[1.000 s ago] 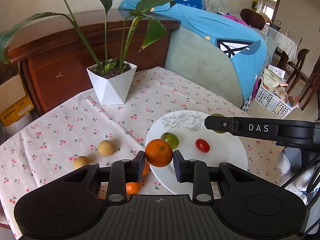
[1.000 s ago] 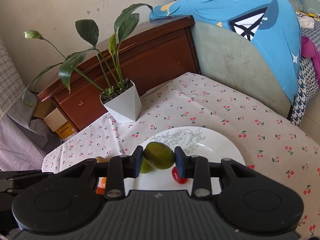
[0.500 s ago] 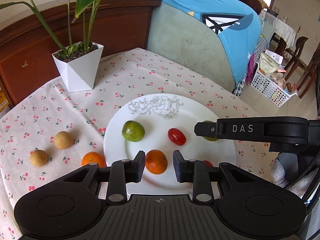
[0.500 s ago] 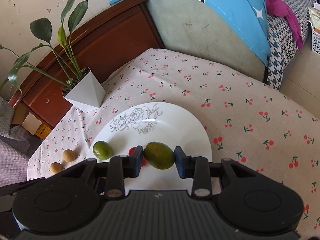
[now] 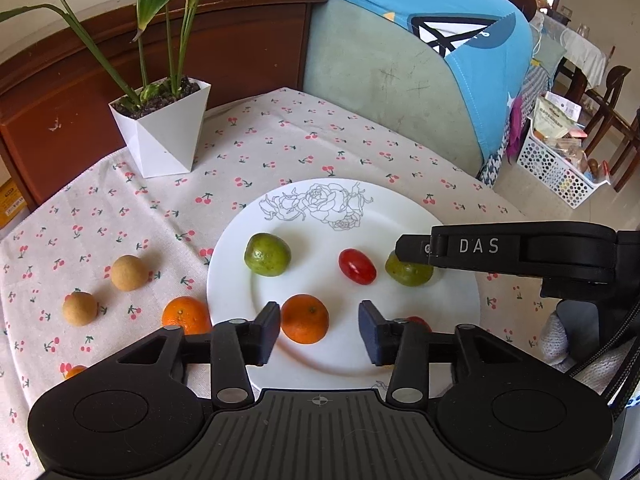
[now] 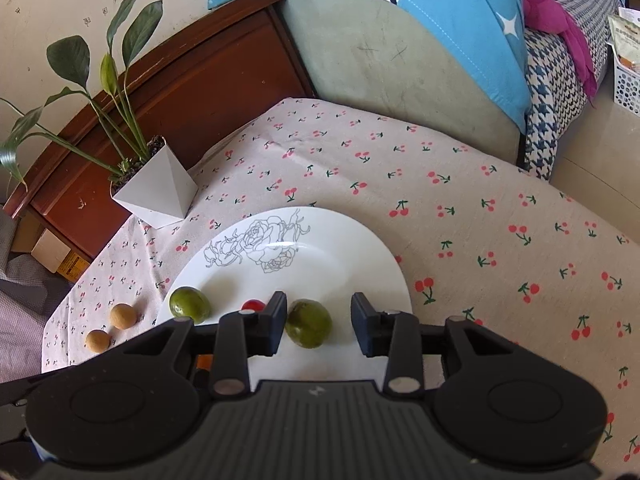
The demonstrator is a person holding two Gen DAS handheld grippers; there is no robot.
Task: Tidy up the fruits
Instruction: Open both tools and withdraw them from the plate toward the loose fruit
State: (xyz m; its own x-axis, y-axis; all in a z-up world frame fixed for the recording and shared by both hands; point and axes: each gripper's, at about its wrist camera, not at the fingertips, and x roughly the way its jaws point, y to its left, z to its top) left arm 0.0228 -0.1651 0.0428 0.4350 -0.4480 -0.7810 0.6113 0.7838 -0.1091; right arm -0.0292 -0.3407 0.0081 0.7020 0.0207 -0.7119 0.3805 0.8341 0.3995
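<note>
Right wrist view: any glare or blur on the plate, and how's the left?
Right wrist view: a bright glare streak on the plate by the rose drawing, fruit sharp. Left wrist view: even light, soft shadows under the orange, fisheye bending at the edges.

The right gripper (image 6: 319, 322) hangs over the plate (image 6: 352, 256), jaws apart around a green fruit (image 6: 310, 323) that lies on it. Another green fruit (image 6: 189, 305) and a tomato (image 6: 253, 305) lie further left. Two brown fruits (image 6: 123, 315) sit on the cloth (image 6: 460, 208).
</note>
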